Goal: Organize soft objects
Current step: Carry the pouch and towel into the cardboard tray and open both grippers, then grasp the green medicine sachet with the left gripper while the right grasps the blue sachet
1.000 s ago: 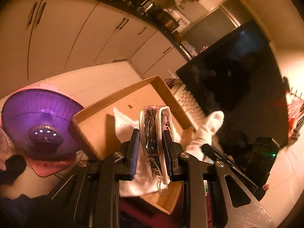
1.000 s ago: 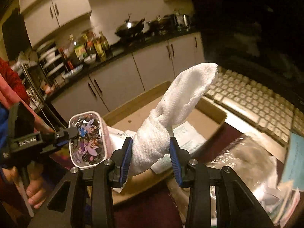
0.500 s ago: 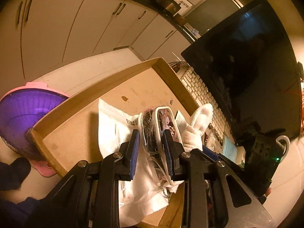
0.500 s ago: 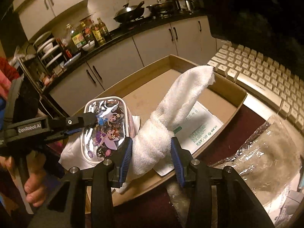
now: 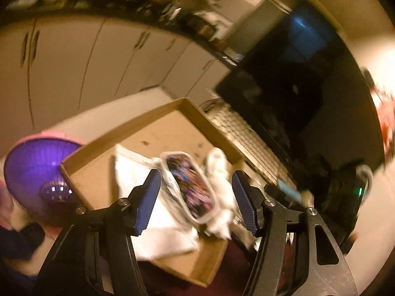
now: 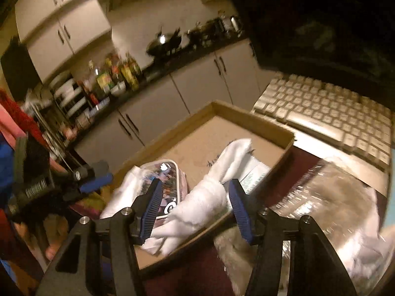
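Observation:
A shallow cardboard box (image 5: 103, 148) (image 6: 271, 128) sits on the desk. In it lie a clear pouch with a cartoon print (image 5: 190, 187) (image 6: 167, 180), a rolled white towel (image 6: 212, 192) (image 5: 219, 172) and white cloth or paper (image 5: 138, 172). My left gripper (image 5: 195, 197) is open just above the pouch, touching nothing. My right gripper (image 6: 195, 202) is open above the towel. The left gripper also shows at the left of the right wrist view (image 6: 96, 180).
A white keyboard (image 6: 328, 113) and a dark monitor (image 5: 296, 103) stand right of the box. A purple fan heater (image 5: 37, 170) sits left of it. A crinkled plastic bag (image 6: 333, 209) lies at the near right. Kitchen cabinets (image 6: 197, 83) are behind.
Both grippers opened. The pouch dropped from the left one and the towel from the right one into the box. Both grippers pulled back a little.

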`<state>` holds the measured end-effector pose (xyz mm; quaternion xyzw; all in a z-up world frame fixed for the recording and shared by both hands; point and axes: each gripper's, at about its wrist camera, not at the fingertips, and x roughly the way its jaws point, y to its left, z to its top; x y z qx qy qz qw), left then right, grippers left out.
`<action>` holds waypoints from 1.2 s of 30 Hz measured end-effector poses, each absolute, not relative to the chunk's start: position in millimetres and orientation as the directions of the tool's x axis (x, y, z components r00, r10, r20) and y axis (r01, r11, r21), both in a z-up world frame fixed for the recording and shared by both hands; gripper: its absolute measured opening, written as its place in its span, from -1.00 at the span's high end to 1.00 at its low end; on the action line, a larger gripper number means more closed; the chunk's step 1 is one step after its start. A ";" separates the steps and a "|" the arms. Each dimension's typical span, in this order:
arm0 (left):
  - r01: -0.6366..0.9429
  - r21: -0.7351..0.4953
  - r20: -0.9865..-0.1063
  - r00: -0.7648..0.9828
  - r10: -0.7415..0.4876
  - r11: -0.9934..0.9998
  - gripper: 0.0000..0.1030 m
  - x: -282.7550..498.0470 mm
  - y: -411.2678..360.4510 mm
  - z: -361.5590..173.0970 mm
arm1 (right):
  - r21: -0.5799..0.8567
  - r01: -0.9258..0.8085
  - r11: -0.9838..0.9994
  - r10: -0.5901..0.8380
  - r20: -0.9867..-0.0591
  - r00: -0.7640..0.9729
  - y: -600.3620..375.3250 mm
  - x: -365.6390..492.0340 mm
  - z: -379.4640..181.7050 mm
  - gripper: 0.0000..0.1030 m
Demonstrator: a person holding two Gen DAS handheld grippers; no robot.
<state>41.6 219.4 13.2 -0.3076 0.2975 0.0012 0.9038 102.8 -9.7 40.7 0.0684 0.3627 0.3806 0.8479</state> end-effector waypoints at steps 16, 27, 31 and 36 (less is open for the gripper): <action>0.002 -0.561 -0.635 0.641 -0.432 0.828 -0.17 55.1 83.1 -19.8 | 0.466 -0.348 0.814 0.578 -0.586 0.567 -182.6 75.7 33.0 -0.15; 0.044 -0.499 -0.659 0.630 -0.411 0.866 -0.17 64.4 51.5 -19.2 | 0.435 -0.298 0.850 0.525 -0.655 0.543 -203.0 116.0 0.9 -0.15; 0.087 -0.447 -0.672 0.624 -0.398 0.890 -0.17 76.1 34.5 -20.3 | 0.399 -0.318 0.860 0.510 -0.668 0.542 -199.3 114.1 -8.6 -0.18; 0.134 -0.394 -0.696 0.602 -0.390 0.909 -0.17 91.5 14.2 -24.6 | 0.360 -0.359 0.861 0.506 -0.674 0.537 -196.5 108.9 -7.8 -0.18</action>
